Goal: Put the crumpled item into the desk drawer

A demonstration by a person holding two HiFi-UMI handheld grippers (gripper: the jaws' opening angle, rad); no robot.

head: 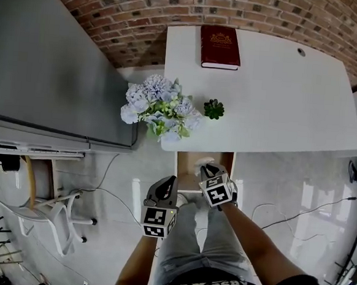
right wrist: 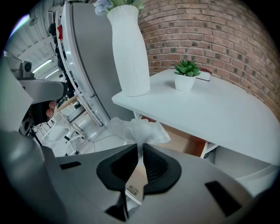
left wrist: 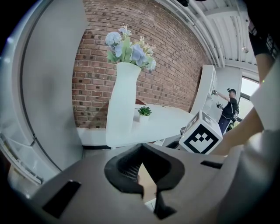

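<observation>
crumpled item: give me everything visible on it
The crumpled item is a white, thin, slightly translucent wad, like tissue or soft plastic, with irregular folds. One edge is pinched between the closed jaws of the right gripper; the rest bulges out past the tips. It hangs in the air over the open wooden drawer below the front edge of the white desk, touching nothing else visible.

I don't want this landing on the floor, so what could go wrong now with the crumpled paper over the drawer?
The right gripper pinches only a thin edge of the crumpled item, so it may slip free early. The drawer is narrow, and the item could fall past its side. The left gripper, close beside the drawer, might bump it.
</observation>
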